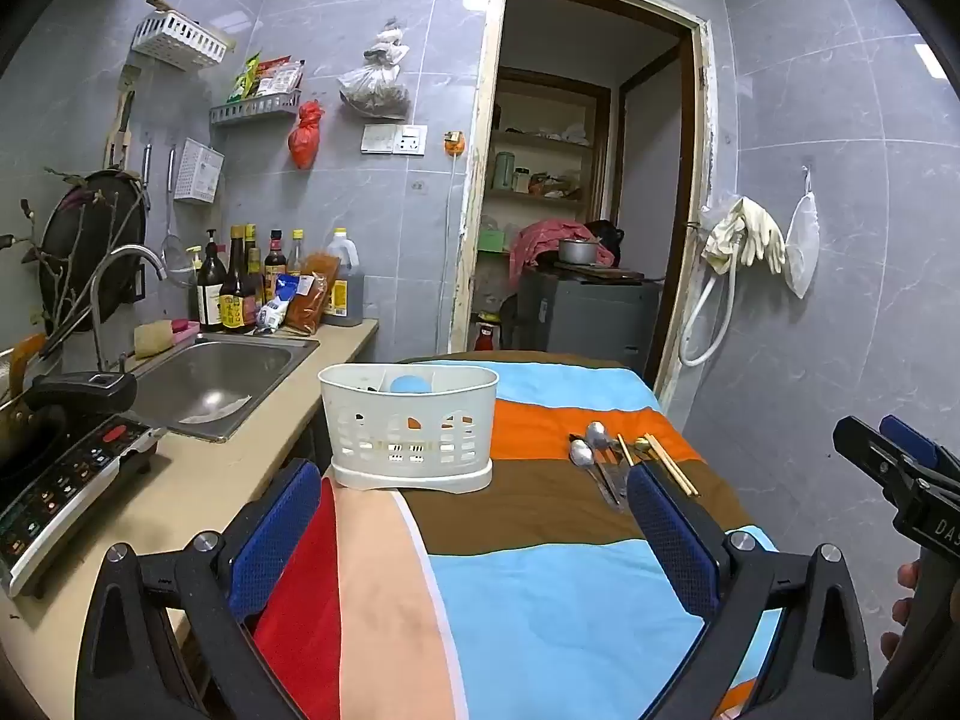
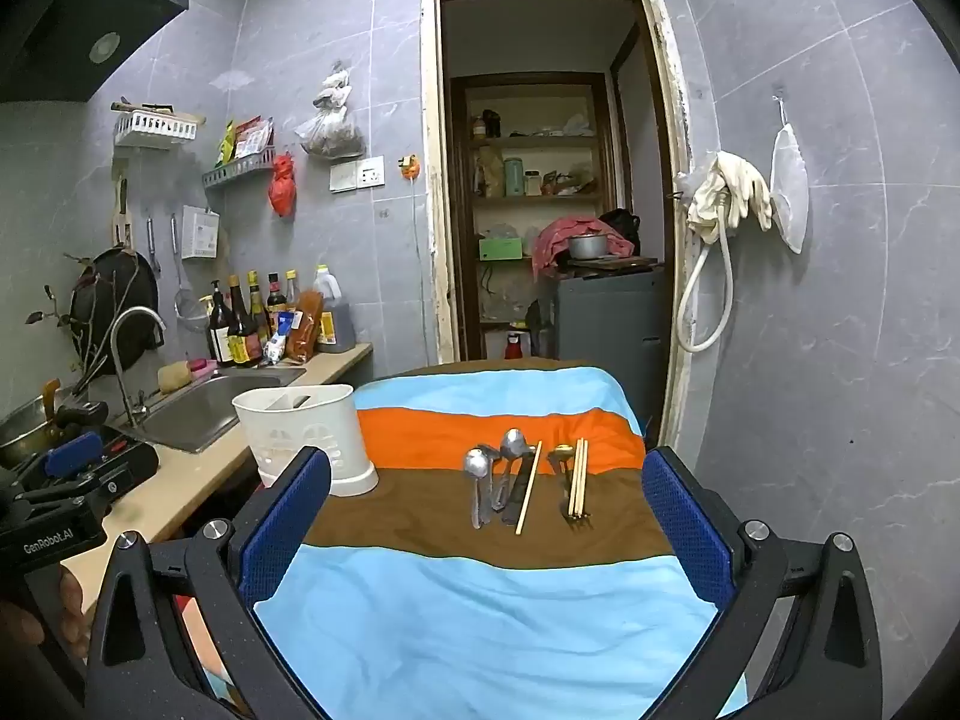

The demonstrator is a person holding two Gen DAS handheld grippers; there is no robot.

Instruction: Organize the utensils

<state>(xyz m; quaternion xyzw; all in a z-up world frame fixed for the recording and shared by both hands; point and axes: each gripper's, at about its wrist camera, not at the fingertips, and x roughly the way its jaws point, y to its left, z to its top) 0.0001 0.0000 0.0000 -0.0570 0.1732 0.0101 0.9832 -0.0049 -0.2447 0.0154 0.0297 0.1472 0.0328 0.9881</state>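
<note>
Shiny metal spoons and pale wooden chopsticks on striped cloth, slotted white plastic caddy beside — both grippers' fingers wide apart, empty.

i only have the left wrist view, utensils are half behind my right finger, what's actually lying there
Observer: The right wrist view shows them whole: two metal spoons side by side, both bowls pointing toward the doorway.
Operator: any chopsticks
Observer: Yes. One single chopstick lies just right of the spoons, and a pair of chopsticks lies further right, with a clear gap between.
Operator: is the right gripper holding anything
Observer: No. The right gripper is wide open, with only the striped cloth between its fingers.
Operator: and the holder
Observer: The white utensil holder stands upright at the cloth's left edge, apart from the utensils.
</note>
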